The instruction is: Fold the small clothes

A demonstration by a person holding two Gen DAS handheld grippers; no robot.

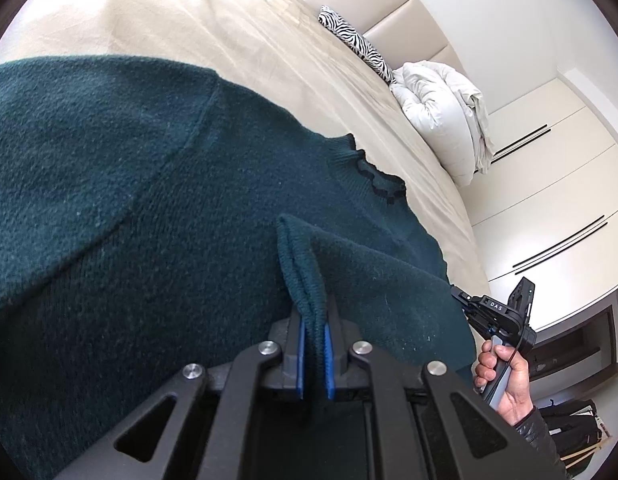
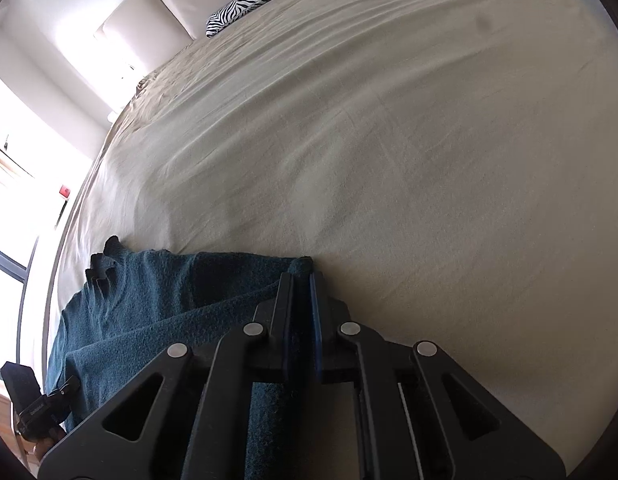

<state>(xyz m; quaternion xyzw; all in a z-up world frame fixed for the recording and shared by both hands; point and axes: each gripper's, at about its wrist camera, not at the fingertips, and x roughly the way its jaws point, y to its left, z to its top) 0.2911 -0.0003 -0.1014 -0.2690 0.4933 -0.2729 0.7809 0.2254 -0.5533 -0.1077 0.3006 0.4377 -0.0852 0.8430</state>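
Your left gripper (image 1: 313, 334) has its jaws closed on a ribbed edge of the dark teal knitted sweater (image 1: 129, 208); your right gripper (image 2: 303, 280) is likewise clamped on a far corner of it. The sweater lies spread on the beige-sheeted bed (image 2: 389, 140). Risk: both holds are shallow, so uneven pulling could slip the knit free or skew the fold. Beyond, a zebra-print cushion (image 1: 357, 42).
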